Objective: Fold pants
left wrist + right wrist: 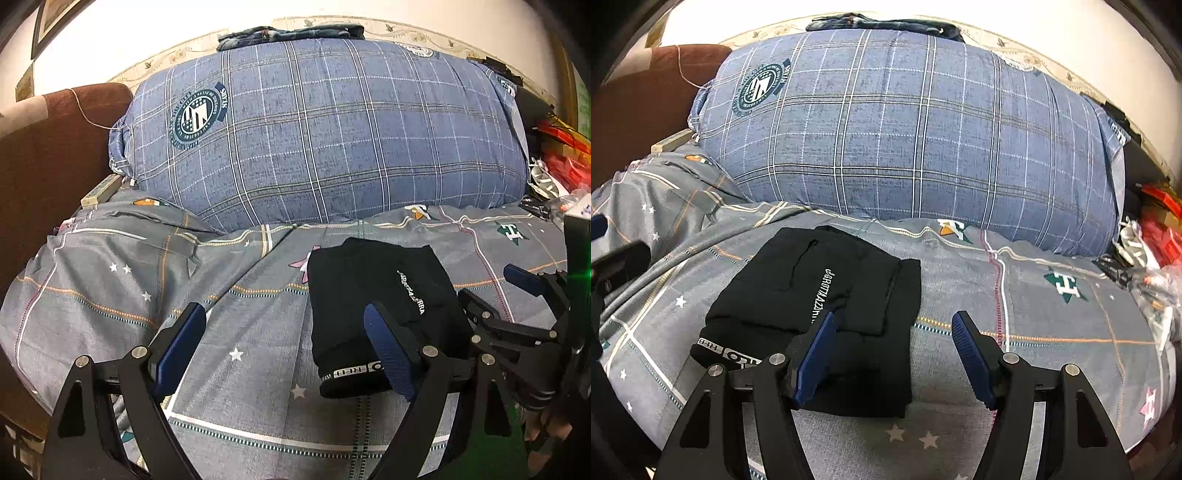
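Note:
The black pants lie folded into a compact rectangle on the grey patterned bedsheet, white lettering on top and a lettered waistband at the near end. They also show in the right wrist view. My left gripper is open and empty, just left of the pants, its right finger over their near edge. My right gripper is open and empty above the pants' right edge. It also shows in the left wrist view at the right.
A large blue plaid pillow lies across the back of the bed, with dark folded clothes on top. A brown sofa arm stands at left. Red packages and clutter pile at right.

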